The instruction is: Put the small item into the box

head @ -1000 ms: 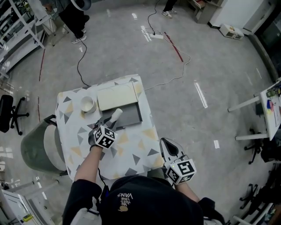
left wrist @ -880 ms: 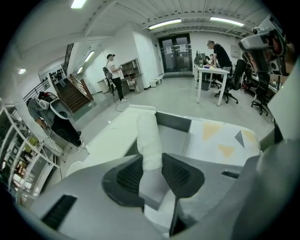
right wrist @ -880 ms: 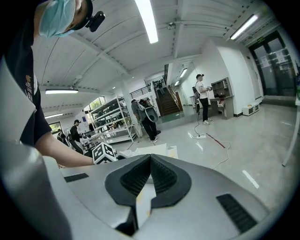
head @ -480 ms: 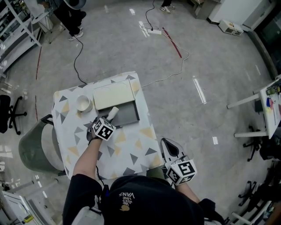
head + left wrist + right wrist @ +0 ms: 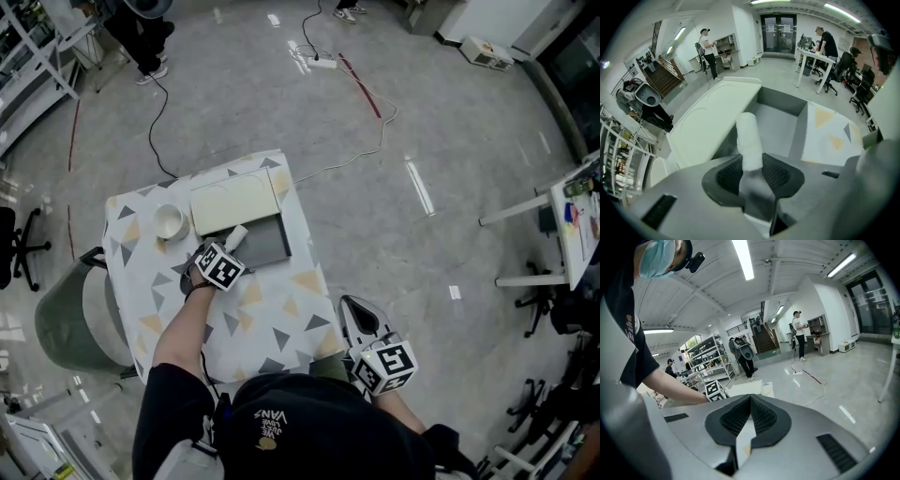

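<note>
My left gripper (image 5: 228, 249) is shut on a small white cylinder (image 5: 235, 235), which sticks out past the fingertips. It hangs over the near left part of the open grey box (image 5: 265, 242), whose cream lid (image 5: 233, 200) lies folded back behind it. In the left gripper view the cylinder (image 5: 749, 138) is pinched between the pads of that gripper (image 5: 752, 165) and points down into the box's grey inside (image 5: 780, 123), with the lid (image 5: 710, 124) at the left. My right gripper (image 5: 357, 315) hangs off the table's near right corner, shut and empty, as its own view (image 5: 749, 401) shows.
The box stands on a small table with a triangle-patterned cloth (image 5: 272, 309). A white round bowl (image 5: 169, 222) sits left of the lid. A green chair (image 5: 61, 323) stands at the table's left. Cables (image 5: 356, 155) run over the floor beyond, and people stand further off.
My left gripper has carried the white cylinder further out and lower, to just over the box's near edge. The right gripper has stayed where it was.
</note>
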`<state>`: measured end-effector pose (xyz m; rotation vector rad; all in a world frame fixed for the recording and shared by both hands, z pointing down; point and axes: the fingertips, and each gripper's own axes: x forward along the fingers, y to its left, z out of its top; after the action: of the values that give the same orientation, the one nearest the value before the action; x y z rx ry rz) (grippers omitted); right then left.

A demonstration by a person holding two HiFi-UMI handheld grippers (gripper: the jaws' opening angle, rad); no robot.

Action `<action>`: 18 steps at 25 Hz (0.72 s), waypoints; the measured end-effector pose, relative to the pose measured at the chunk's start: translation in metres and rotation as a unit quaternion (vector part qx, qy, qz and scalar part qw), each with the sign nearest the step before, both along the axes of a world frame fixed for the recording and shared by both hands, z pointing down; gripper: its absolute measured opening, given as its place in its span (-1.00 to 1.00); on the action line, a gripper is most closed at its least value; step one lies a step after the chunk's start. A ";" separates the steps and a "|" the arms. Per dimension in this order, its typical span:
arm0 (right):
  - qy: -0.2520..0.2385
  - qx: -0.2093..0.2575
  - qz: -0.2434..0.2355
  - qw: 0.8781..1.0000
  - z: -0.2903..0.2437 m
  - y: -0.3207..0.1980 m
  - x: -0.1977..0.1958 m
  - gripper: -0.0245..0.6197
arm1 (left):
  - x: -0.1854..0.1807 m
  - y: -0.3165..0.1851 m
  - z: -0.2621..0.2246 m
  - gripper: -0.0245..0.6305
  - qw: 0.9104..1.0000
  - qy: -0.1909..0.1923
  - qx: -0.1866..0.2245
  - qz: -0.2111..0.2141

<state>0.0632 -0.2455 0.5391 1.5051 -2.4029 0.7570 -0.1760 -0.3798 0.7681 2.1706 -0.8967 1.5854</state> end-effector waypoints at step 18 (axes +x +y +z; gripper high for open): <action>0.010 -0.008 0.006 1.000 0.001 -0.002 0.008 -0.92 | -0.010 -0.007 0.033 -0.52 0.996 -0.055 -0.064 -0.025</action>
<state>0.0714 -0.2477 0.5396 1.5138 -2.3697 0.7587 -0.1856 -0.3865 0.8010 1.9766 -0.8498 1.7021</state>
